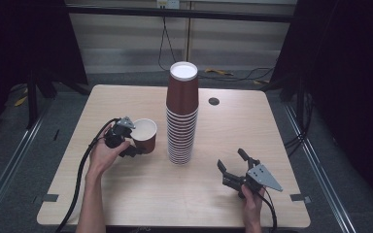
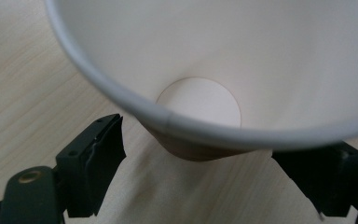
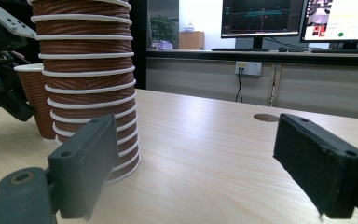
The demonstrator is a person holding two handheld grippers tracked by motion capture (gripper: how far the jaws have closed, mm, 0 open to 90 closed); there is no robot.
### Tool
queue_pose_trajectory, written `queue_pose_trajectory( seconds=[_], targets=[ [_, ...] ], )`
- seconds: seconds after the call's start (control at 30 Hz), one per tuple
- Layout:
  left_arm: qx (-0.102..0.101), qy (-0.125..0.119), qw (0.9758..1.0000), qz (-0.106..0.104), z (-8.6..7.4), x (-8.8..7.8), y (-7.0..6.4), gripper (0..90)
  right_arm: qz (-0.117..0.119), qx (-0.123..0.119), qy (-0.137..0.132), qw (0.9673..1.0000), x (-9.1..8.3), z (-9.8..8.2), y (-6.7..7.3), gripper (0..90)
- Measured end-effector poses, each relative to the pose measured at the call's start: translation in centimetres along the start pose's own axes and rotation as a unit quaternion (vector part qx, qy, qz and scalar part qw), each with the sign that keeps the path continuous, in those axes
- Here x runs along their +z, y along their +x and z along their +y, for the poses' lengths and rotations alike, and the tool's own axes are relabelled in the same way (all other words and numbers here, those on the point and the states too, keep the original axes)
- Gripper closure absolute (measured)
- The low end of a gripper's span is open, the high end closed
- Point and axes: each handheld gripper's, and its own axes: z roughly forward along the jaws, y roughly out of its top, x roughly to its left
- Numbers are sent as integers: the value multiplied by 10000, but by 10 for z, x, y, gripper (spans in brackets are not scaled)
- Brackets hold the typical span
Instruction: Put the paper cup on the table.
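A light wooden table holds a tall stack of brown paper cups, turned upside down so the white base of the topmost cup faces up; everything here is placed relative to that stack.

To the left of the stack, close to it but apart, a single brown paper cup sits upright with its white inside showing. The person's left hand holds the left gripper against the side of this cup that faces away from the stack. In the left gripper view the cup lies between the two black jaws, which hug its lower brown wall, so the tongs look pinched on the cup; the exact contact of the pads is partly hidden by the rim. The cup appears to rest on, or just above, the table, likely so it stays steady and separate from the stack.

To the right of the stack and nearer the person, well apart from it, the right hand holds the right gripper low over the table, aimed towards the stack. Its jaws are spread wide with nothing between them. In the right gripper view the stack rises beyond the left jaw, and the single cup shows past it; the gripper seems to wait in reserve, perhaps to steady the stack
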Motion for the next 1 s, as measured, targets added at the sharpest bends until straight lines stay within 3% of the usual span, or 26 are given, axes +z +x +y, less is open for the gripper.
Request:
queue_pose_trajectory(
  seconds=[0.03,0.07,0.13,0.27,0.3,0.33,0.37,0.4,0.5,0.6,0.63,0.67,0.7,0.73,0.77,0.8,0.87,0.97,1.0],
  targets=[
    [77,-156,9998,50,-4,-3,-2,164,0,1,0,10000,0,0,0,138],
    [77,-156,9998,50,-4,-3,-2,164,0,1,0,10000,0,0,0,138],
    [-39,-218,9997,54,-8,-5,-5,163,1,-1,-1,10000,0,0,0,138],
    [-63,-516,9986,112,-17,-11,-11,164,1,0,0,10000,0,0,0,138],
    [-191,-837,9963,3,-22,-14,-15,164,0,-2,-1,10000,0,0,0,139],
    [-191,-837,9963,3,-22,-14,-15,164,0,-2,-1,10000,0,0,0,139],
    [-258,-1068,9939,93,-28,-19,-19,164,0,2,-1,10000,0,0,0,138],
    [-258,-1068,9939,93,-28,-19,-19,164,0,2,-1,10000,0,0,0,138],
    [-220,-1360,9904,119,-32,-26,-26,164,0,-2,0,10000,0,0,0,139],
    [-281,-1649,9857,219,-35,-33,-33,164,1,2,0,10000,0,0,0,138],
    [-228,-1838,9818,407,-37,-37,-38,164,-2,0,0,10000,0,0,0,139],
    [-228,-1838,9818,407,-37,-37,-38,164,-2,0,0,10000,0,0,0,139],
    [-216,-1965,9789,509,-37,-40,-42,164,1,0,-1,10000,0,0,0,139],
    [-216,-1965,9789,509,-37,-40,-42,164,1,0,-1,10000,0,0,0,139],
    [-196,-2100,9760,551,-38,-43,-46,164,0,-3,-2,10000,0,0,0,139],
    [-196,-2100,9760,551,-38,-43,-46,164,0,-3,-2,10000,0,0,0,139],
    [-168,-2281,9717,584,-40,-46,-51,164,1,1,0,10000,0,0,0,139],
    [-291,-2507,9652,681,-45,-47,-58,164,0,-3,-2,10000,0,0,0,139],
    [-293,-2538,9643,690,-48,-46,-61,164,0,-3,-2,10000,0,0,0,139]
  ],
)
